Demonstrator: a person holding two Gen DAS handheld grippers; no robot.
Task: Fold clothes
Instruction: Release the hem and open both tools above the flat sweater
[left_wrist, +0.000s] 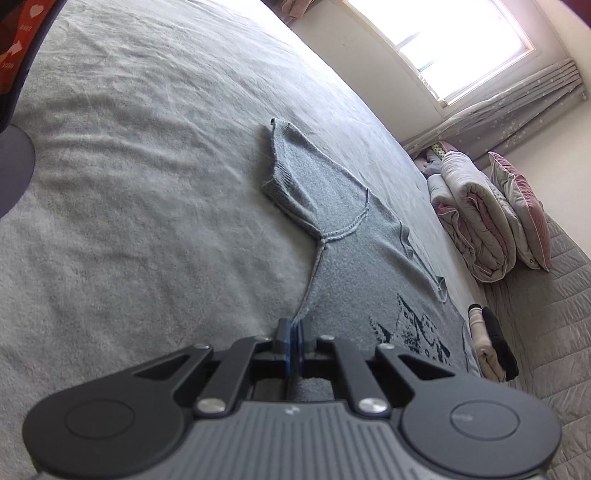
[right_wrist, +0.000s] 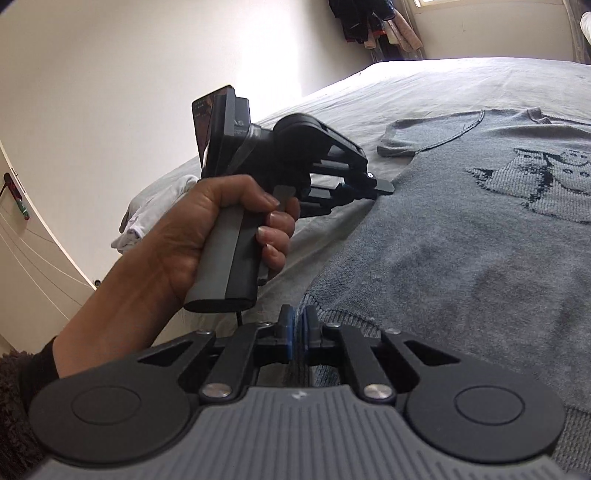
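The grey knitted sweater lies flat on the bed, front up. The left gripper has its blue pads closed on the garment's side edge; the right gripper is likewise clamped on the hem corner nearest it. A person's left hand grasps the left tool's handle. The sweater is a coarse knit with ribbed cuffs, a stitched shoulder seam and a dark woven figure on the chest. The bedcover is pale and wrinkled. A rolled quilt and a pink pillow lie beyond the sweater, well apart from it.
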